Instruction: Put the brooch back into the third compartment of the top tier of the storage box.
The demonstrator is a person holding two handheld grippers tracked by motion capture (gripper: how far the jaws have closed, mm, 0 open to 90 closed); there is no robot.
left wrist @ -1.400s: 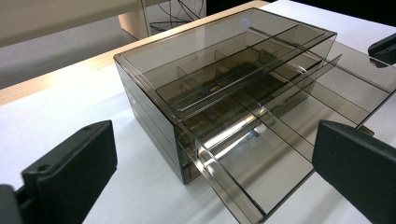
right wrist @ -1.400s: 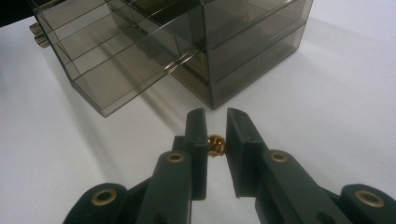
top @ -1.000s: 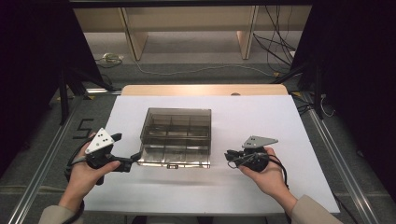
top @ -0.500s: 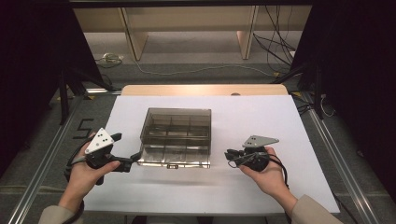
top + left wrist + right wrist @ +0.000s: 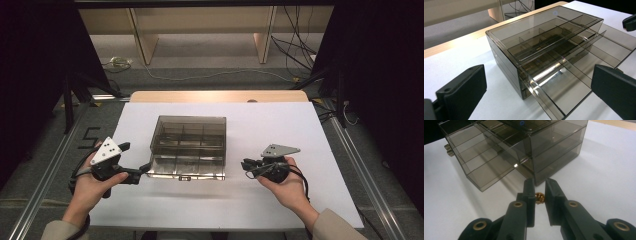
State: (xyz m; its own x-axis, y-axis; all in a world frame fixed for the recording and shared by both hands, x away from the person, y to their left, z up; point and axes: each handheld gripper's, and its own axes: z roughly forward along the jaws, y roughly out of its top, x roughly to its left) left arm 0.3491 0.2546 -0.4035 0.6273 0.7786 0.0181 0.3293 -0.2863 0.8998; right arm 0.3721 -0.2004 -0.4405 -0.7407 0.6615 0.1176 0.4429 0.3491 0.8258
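A smoky clear drawer box (image 5: 189,135) stands mid-table, its lowest drawer (image 5: 186,170) pulled out toward the person. In the left gripper view the box (image 5: 506,40) and the divided, bare drawer (image 5: 564,92) lie ahead. My left gripper (image 5: 141,171) is open at the drawer's front left corner, and its jaws (image 5: 539,75) stand wide apart with the corner between them, touching nothing. To the right of the drawer, my right gripper (image 5: 246,165) is shut on a small gold bead (image 5: 539,198). It (image 5: 539,185) points at the box (image 5: 554,142), low over the table.
The box sits on a white table sheet (image 5: 280,130) with a wooden strip (image 5: 215,96) at its far edge. Metal rails (image 5: 45,185) run along both sides of the table. Cables (image 5: 200,75) lie on the floor beyond it.
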